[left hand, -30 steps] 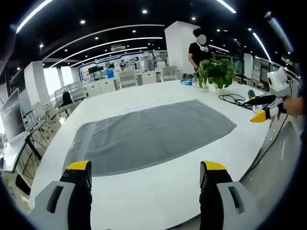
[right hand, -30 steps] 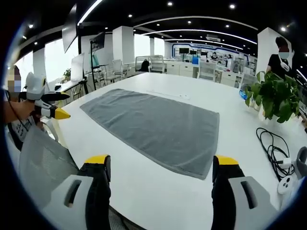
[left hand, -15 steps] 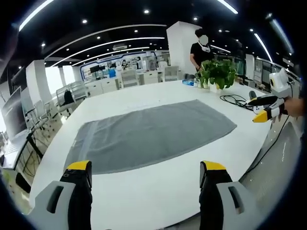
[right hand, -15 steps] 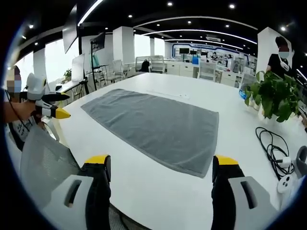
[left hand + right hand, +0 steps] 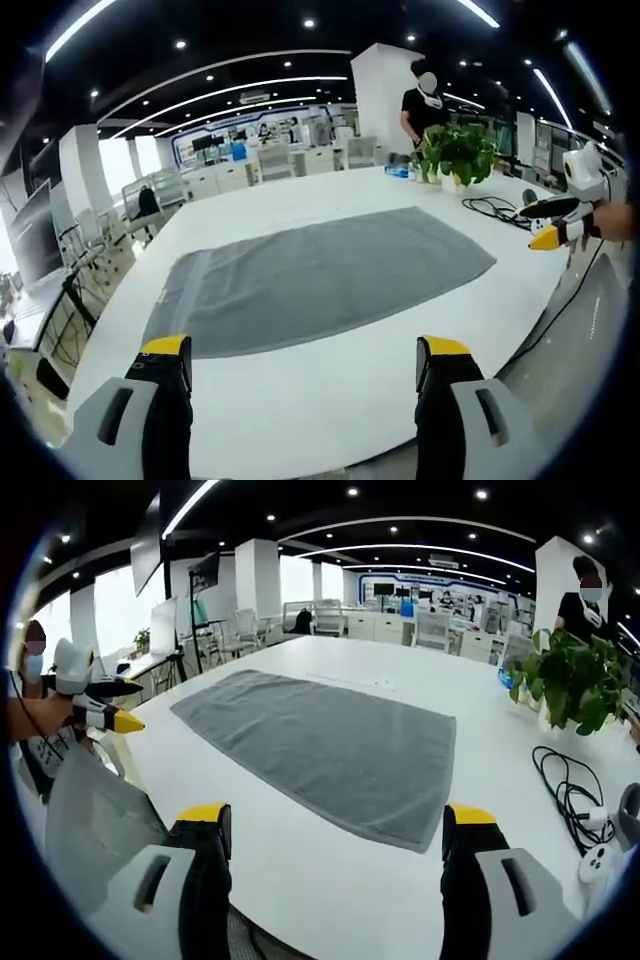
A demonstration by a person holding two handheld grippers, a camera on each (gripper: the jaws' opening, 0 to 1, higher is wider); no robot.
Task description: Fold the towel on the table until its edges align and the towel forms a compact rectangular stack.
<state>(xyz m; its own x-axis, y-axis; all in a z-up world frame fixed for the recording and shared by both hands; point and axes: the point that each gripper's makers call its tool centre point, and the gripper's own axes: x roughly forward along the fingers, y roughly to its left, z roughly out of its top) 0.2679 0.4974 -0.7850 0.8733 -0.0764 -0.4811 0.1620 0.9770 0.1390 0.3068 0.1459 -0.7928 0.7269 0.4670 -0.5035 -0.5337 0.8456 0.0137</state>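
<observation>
— Judging by how things lay, which step was in hand?

— None of the folding had begun, I'd say. The grey towel (image 5: 320,280) lay fully spread and flat on the white table (image 5: 330,410), ahead of both grippers and touched by neither. In the left gripper view the left gripper (image 5: 300,365) hung above the table's near edge, jaws wide apart and holding nothing, with the towel's long near edge just beyond its tips. In the right gripper view the right gripper (image 5: 340,835) was likewise spread wide and empty, the towel (image 5: 325,750) ahead of it, the nearest corner close to its right jaw.

— And each gripper could be seen from the other side?

— Yes. The right gripper (image 5: 552,232) showed far off to the right of the left one, beyond the towel's end, and the left gripper (image 5: 100,712) showed to the left of the right one. Both were well clear of the cloth.

— What did the next move call for?

— Probably bringing each gripper down to a corner of the near edge, closing on the cloth, then lifting both corners together and carrying them over to meet the far edge squarely.

— Any containers?

— One, as far as I could tell: a pot holding a leafy green plant (image 5: 575,685), ahead and to the right of the right gripper, well apart from the towel. A black cable (image 5: 570,790) lay coiled nearer, loose on the table, in no container.
</observation>
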